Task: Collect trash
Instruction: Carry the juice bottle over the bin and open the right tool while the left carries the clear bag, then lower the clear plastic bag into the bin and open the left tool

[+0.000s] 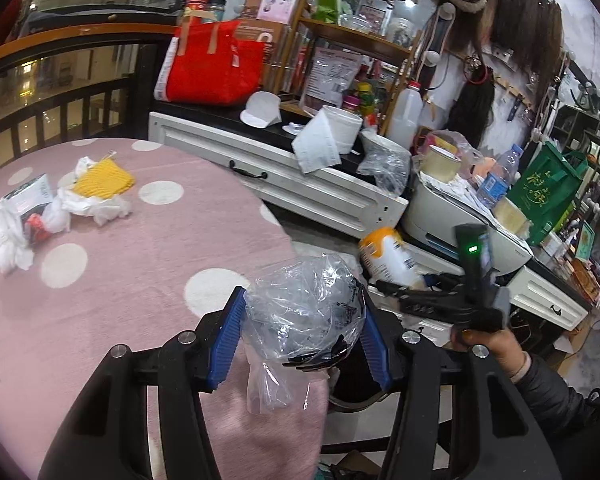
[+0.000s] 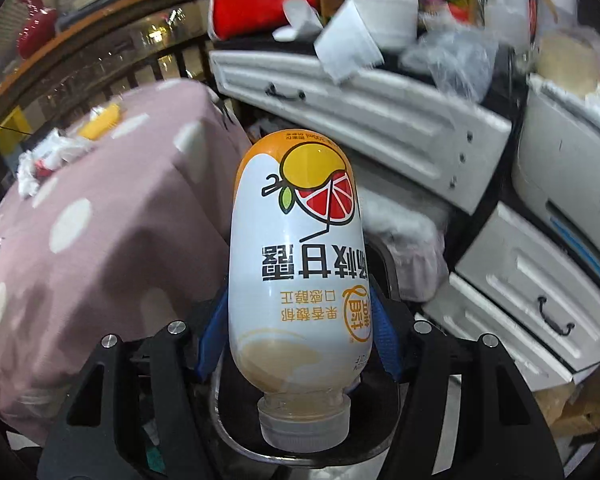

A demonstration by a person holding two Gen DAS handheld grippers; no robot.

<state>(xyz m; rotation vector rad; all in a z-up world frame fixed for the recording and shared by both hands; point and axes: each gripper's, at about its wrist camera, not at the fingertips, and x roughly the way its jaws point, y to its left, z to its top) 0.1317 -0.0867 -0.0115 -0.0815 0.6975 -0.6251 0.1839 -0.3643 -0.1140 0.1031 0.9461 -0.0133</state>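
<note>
My left gripper [image 1: 300,336] is shut on a crumpled clear plastic bag [image 1: 300,312] and holds it over the right edge of the pink dotted table [image 1: 112,292]. My right gripper [image 2: 296,340] is shut on a white and orange juice bottle [image 2: 296,248], held cap towards the camera. The bottle also shows in the left wrist view [image 1: 388,256], in the right gripper beside the table. White crumpled tissues [image 1: 8,240], a yellow knitted piece [image 1: 104,180] and a small box [image 1: 28,200] lie on the table's far left.
A white drawer cabinet [image 1: 284,176] stands past the table, crowded with a red bag [image 1: 212,64], paper rolls [image 1: 340,128], jugs and bottles. A white printer [image 1: 460,220] and a green bag [image 1: 548,188] are on the right. A dark railing [image 1: 60,92] lies behind.
</note>
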